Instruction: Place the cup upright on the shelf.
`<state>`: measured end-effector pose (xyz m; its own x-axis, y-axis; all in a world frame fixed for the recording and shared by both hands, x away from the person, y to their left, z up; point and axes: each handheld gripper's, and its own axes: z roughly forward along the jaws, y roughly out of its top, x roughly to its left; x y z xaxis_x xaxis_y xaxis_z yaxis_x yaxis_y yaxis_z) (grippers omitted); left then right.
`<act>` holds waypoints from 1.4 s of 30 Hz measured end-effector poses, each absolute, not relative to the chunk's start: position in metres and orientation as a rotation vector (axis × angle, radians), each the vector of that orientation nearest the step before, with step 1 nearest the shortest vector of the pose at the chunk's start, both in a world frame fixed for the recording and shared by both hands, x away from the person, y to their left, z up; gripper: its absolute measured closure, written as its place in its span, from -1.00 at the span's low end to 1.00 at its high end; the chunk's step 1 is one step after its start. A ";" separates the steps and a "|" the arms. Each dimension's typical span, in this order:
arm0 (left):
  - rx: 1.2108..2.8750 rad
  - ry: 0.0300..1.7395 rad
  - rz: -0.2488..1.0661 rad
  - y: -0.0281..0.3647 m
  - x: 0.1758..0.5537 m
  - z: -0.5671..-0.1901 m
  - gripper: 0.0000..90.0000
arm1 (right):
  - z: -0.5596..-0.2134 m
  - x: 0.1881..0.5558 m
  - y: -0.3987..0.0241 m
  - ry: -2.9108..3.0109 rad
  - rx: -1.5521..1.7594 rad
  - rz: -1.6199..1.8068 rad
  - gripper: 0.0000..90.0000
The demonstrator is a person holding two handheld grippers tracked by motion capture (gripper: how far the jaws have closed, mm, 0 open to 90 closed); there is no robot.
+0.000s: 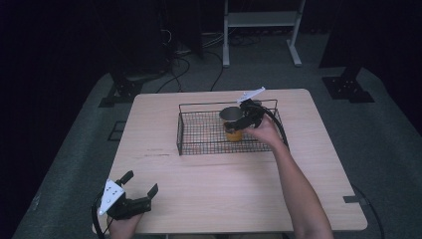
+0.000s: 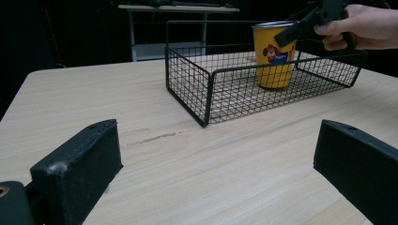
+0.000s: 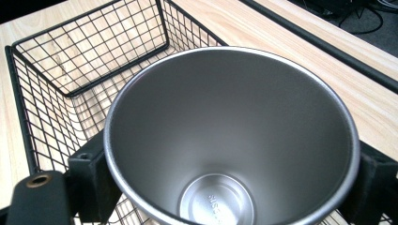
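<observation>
A yellow metal cup (image 1: pixel 233 131) with a cartoon print and a bare steel inside stands upright in the right half of a black wire basket (image 1: pixel 178 134) at the back middle of the table. My right gripper (image 1: pixel 235 123) is shut on the cup near its rim, one jaw on each side. In the right gripper view the cup (image 3: pixel 230 117) opens toward the camera, with the basket (image 3: pixel 70 61) under it. My left gripper (image 1: pixel 141 182) stands open and holds nothing near the table's front left edge. From the left gripper view, the cup (image 2: pixel 274 61) stands in the basket (image 2: pixel 206 93), beyond my left gripper (image 2: pixel 216 154).
The basket's left half holds nothing. Bare wooden table (image 1: pixel 224 199) lies between the basket and the front edge. Beyond the table stand a white shelf frame (image 1: pixel 261 20), floor cables (image 1: pixel 174 64) and black stand feet (image 1: pixel 348 87).
</observation>
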<state>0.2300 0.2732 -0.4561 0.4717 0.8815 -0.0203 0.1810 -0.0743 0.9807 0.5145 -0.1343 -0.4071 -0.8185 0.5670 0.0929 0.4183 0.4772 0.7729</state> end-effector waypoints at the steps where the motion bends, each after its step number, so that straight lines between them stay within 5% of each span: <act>1: 1.560 0.954 0.756 0.273 0.230 -0.456 -1.00 | -0.407 0.514 -0.134 2.547 0.851 1.253 -0.74; 42: 1.558 0.951 0.763 0.273 0.229 -0.455 -1.00 | -0.401 0.501 -0.146 2.595 0.800 1.080 -0.72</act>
